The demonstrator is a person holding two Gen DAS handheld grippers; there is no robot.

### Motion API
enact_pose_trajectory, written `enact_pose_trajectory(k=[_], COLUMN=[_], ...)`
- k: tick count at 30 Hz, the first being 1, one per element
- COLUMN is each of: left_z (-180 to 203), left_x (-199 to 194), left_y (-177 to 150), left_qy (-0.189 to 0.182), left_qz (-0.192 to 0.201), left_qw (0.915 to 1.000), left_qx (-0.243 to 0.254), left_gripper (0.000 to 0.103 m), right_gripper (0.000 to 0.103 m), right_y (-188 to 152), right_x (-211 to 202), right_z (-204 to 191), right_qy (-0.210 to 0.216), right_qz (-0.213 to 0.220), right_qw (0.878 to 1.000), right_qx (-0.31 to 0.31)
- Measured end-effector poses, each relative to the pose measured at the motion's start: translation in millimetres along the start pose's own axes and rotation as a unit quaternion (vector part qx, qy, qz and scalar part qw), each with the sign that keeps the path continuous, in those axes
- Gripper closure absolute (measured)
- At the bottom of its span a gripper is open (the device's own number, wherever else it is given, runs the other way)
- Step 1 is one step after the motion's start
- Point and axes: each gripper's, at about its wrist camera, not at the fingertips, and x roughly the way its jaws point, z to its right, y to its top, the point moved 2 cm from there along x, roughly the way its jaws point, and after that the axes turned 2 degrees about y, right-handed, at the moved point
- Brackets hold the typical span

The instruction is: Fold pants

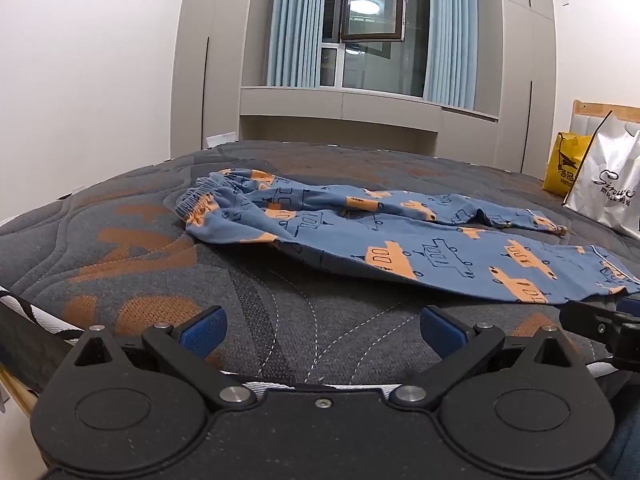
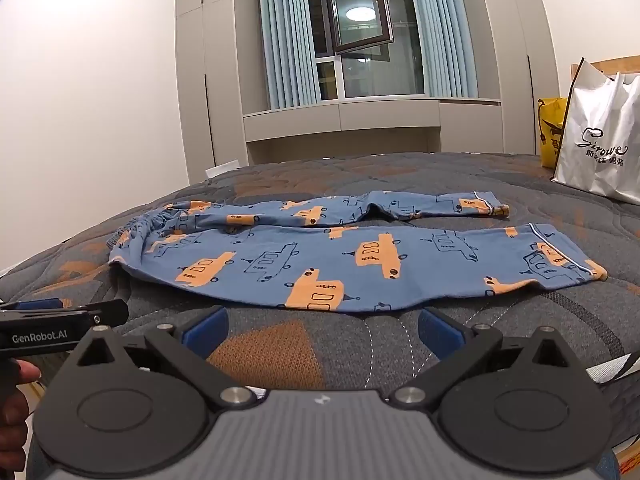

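My left wrist camera sat low at the near edge of the bed (image 1: 120, 248), looking across it toward the window (image 1: 372, 28). My right wrist camera faced the same way from just beside it, further right. Both saw the pants (image 1: 400, 240) close ahead, the white bag (image 2: 604, 140) at right, and each other's gripper at frame edge.

White bag (image 1: 612, 184) and yellow bag (image 2: 551, 132) are cut off or hidden
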Motion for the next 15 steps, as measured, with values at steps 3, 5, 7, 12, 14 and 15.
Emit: enact_pose_trajectory(k=[3,5,7,12,14,15], left_z=[1.0,0.4,0.9,3.0,0.5,0.4], left_x=[0.6,-6.1,-6.8,-8.4,-7.5,-7.5], left_y=[-1.6,2.5,2.1,0.3,2.7,2.8], left_qy=[-0.001,0.003,0.003,0.003,0.003,0.003], left_qz=[0.001,0.001,0.001,0.001,0.001,0.001], left_qw=[1.0000,1.0000,1.0000,1.0000,1.0000,1.0000], left_qx=[0.000,-0.001,-0.001,0.000,-0.002,-0.002], left_gripper=[0.000,0.000,0.000,0.000,0.000,0.000], right_gripper=[0.000,0.000,0.000,0.000,0.000,0.000], right_y=[4.1,4.0,3.6,4.0,3.5,3.4], right_x=[3.2,3.0,2.6,1.8,1.9,2.4], right_z=[1.9,1.8,1.7,2.0,1.4,0.9], right_qy=[0.000,0.001,0.001,0.000,0.000,0.000], right_qz=[-0.005,-0.005,-0.005,-0.005,-0.006,-0.006], right_qw=[1.000,1.000,1.000,1.000,1.000,1.000], right_qx=[0.003,0.003,0.003,0.003,0.003,0.003])
